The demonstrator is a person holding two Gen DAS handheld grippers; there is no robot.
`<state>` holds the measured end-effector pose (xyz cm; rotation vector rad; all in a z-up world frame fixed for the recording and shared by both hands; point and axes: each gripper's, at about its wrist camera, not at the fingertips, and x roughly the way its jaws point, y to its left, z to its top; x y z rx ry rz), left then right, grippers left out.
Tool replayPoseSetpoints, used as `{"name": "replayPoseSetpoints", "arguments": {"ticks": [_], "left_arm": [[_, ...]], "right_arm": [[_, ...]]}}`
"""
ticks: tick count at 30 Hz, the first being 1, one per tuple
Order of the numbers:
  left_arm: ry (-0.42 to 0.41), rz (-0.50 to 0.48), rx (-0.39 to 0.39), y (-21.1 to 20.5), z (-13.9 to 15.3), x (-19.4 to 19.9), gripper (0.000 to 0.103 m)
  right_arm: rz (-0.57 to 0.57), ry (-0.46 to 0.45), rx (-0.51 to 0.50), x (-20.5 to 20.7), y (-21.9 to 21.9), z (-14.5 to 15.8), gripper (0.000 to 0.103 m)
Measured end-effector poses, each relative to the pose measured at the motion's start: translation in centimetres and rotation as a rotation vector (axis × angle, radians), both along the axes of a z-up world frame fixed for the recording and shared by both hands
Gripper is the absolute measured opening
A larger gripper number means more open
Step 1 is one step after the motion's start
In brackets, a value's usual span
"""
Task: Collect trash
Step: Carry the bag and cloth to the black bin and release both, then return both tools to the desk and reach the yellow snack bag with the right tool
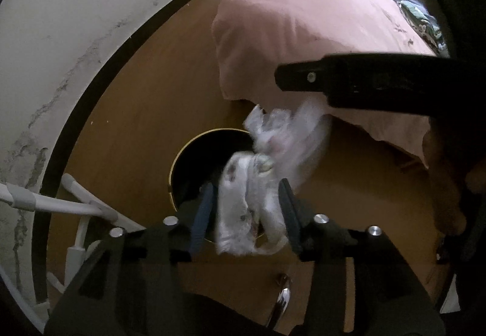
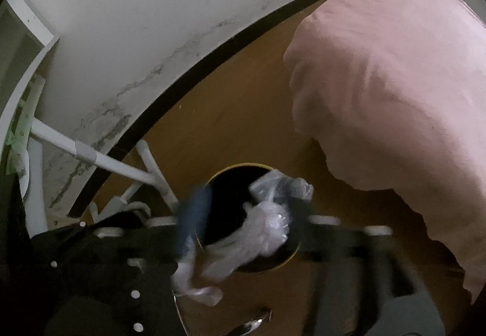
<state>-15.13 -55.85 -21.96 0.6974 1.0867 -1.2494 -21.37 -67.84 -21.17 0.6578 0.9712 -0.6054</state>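
A round black bin with a gold rim (image 1: pixel 173 172) (image 2: pixel 234 166) stands on the wooden floor below both grippers. My left gripper (image 1: pixel 247 208) hangs over its edge. A blurred white crumpled wad of paper (image 1: pixel 240 199) sits loosely between its blue pads (image 1: pixel 205 211), with a gap on the left side. My right gripper (image 2: pixel 246 214) is blurred, its jaws wide apart above the bin mouth. Crumpled clear plastic (image 2: pixel 267 223) (image 1: pixel 288 129) hangs free between them. One black finger of the right gripper (image 1: pixel 306 77) crosses the left wrist view.
A pink quilt (image 1: pixel 303 17) (image 2: pixel 395 93) bulges over the floor right of the bin. A white wall with a dark skirting (image 2: pixel 212 50) curves behind. A white tubular frame (image 1: pixel 60 202) (image 2: pixel 106 159) stands to the left. A shiny metal piece (image 1: pixel 282 302) lies near the bottom.
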Motion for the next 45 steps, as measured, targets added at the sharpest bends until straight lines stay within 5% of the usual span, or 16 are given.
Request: {"name": "replayPoseSetpoints", "arguments": {"ticks": [11, 17, 21, 27, 33, 41, 45], "left_arm": [[-0.064, -0.004, -0.085, 0.7, 3.5, -1.3, 0.085], [-0.061, -0.02, -0.196, 5.2, 11.8, -3.2, 0.092], [-0.136, 0.048, -0.277, 11.4, 17.5, -1.7, 0.093], [-0.249, 0.348, -0.322, 24.4, 22.3, 4.9, 0.094], [-0.315, 0.763, -0.24, 40.7, 22.3, 11.1, 0.094], [-0.21, 1.149, -0.188, 56.3, 19.7, 13.6, 0.094], [-0.129, 1.221, -0.195, 58.9, 18.6, 14.5, 0.094]], "right_arm": [[-0.099, -0.015, -0.083, -2.9, 0.2, 4.8, 0.078], [-0.08, -0.09, -0.225, -3.3, 3.8, 12.2, 0.083], [0.05, -0.189, -0.319, 0.0, 9.4, 17.5, 0.086], [0.371, -0.318, -0.259, 8.9, 20.1, 20.3, 0.087], [0.772, -0.358, -0.161, 18.9, 34.4, 20.0, 0.087], [1.151, -0.312, -0.189, 24.6, 48.9, 19.2, 0.084], [1.212, -0.248, -0.228, 26.5, 52.1, 18.0, 0.064]]}}
